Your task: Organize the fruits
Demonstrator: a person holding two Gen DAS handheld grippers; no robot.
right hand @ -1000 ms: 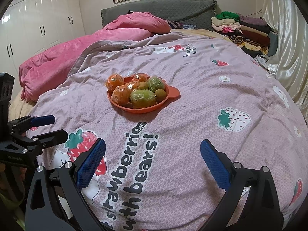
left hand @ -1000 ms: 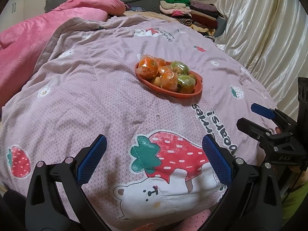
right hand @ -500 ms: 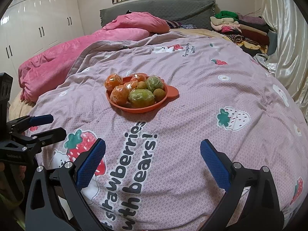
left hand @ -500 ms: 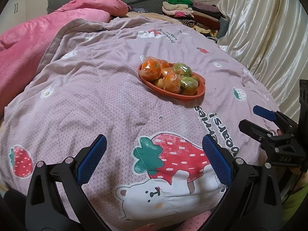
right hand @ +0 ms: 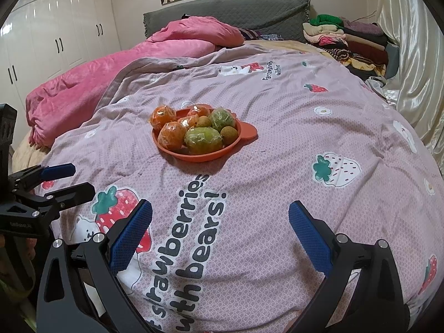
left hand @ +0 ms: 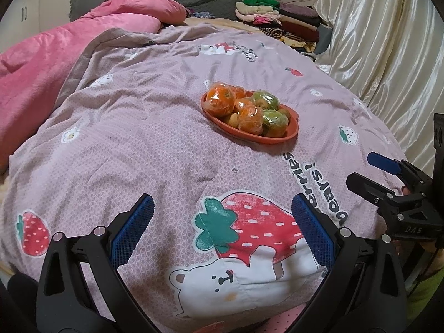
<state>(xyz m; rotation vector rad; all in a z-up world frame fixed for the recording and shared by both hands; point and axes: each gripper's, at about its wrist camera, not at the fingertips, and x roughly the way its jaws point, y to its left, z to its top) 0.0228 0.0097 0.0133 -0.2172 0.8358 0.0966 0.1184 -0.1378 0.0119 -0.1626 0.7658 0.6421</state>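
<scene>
An orange plate (left hand: 291,136) (right hand: 247,133) sits mid-bed on the strawberry-print quilt, piled with several plastic-wrapped oranges (left hand: 222,101) (right hand: 172,136), wrapped green fruits (left hand: 274,122) (right hand: 204,140) and small brown fruits (right hand: 229,135). My left gripper (left hand: 220,222) hovers open over the quilt's near edge, well short of the plate, nothing between its blue pads. My right gripper (right hand: 220,224) is open and empty too, equally far back. Each gripper shows in the other's view: the right gripper (left hand: 369,172) at the right edge, the left gripper (right hand: 69,180) at the left edge.
A pink duvet (right hand: 111,69) lies bunched along the left side of the bed. Folded clothes (right hand: 347,41) are stacked at the far right by a shiny cream curtain (left hand: 388,55). A grey headboard (right hand: 227,11) and white wardrobes (right hand: 55,36) stand behind.
Both views have shifted slightly; the plate sits a little lower in the left wrist view, and a little to the left in the right wrist view. Both grippers remain open.
</scene>
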